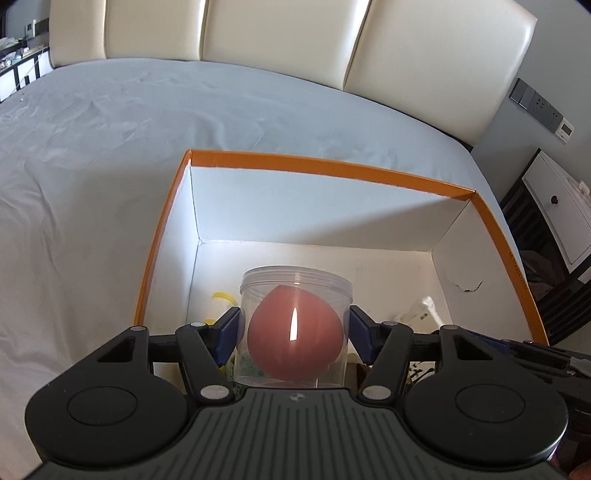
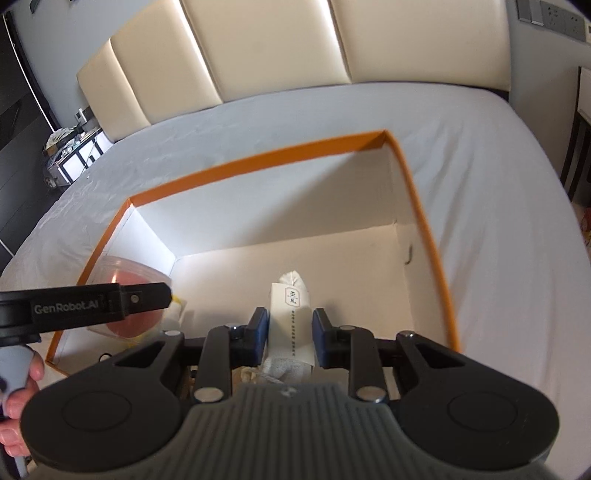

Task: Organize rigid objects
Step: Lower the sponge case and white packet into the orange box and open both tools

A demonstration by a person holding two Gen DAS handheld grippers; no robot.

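Note:
My left gripper [image 1: 293, 334] is shut on a clear plastic jar [image 1: 295, 295] with a pink egg-shaped sponge [image 1: 293, 332] inside, held over the near left part of the orange-rimmed white box [image 1: 314, 164]. My right gripper [image 2: 289, 332] is shut on a narrow white paper-wrapped packet [image 2: 290, 317] with printed characters, held over the box [image 2: 258, 158] floor. In the right wrist view, the jar [image 2: 125, 269] and the left gripper's black body [image 2: 85, 304] show at the left. A yellow and white item [image 1: 221, 299] lies low in the box behind the jar.
The box sits on a bed with a pale grey sheet [image 1: 110, 147] and a cream padded headboard [image 1: 277, 33]. A white nightstand [image 1: 557, 206] stands to the right. A person's hand [image 2: 18, 398] holds the left gripper. Small items lie along the box's near floor [image 1: 421, 314].

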